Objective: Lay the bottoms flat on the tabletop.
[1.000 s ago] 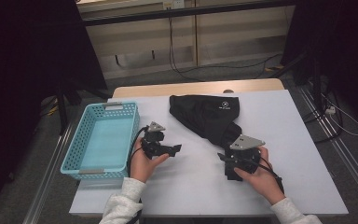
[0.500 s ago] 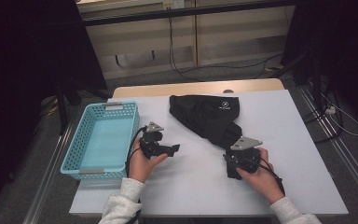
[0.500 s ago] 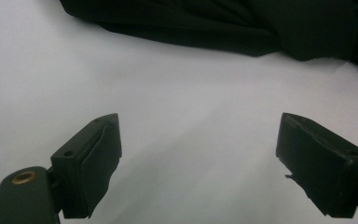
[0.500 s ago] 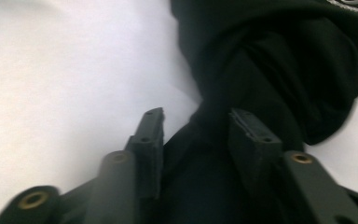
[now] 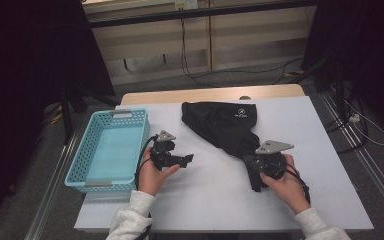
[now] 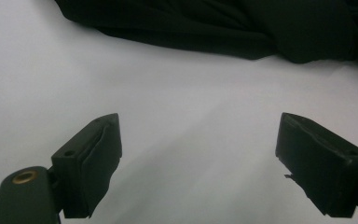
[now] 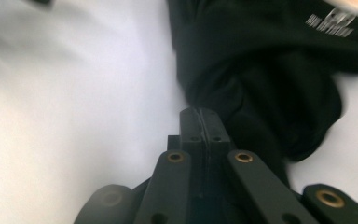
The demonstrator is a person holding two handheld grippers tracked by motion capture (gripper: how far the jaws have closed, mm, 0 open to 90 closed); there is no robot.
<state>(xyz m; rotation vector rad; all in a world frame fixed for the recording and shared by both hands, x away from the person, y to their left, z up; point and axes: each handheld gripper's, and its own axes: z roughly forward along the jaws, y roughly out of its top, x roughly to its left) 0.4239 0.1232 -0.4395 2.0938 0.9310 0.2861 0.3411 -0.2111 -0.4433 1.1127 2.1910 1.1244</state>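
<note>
Black garment (image 5: 225, 127), soft creased fabric, on smooth white bench (image 5: 215, 200), right tool (image 7: 200, 122) just closed at its edge, left tool (image 6: 198, 154) open, turquoise perforated plastic basket (image 5: 77, 170), grey floor (image 5: 240, 80).

Small white round logo with unreadable lettering on the black garment (image 5: 227, 131)

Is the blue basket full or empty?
Empty. In the high view the blue basket shows only its bare bottom, and the black cloth lies outside it on the white table.
</note>
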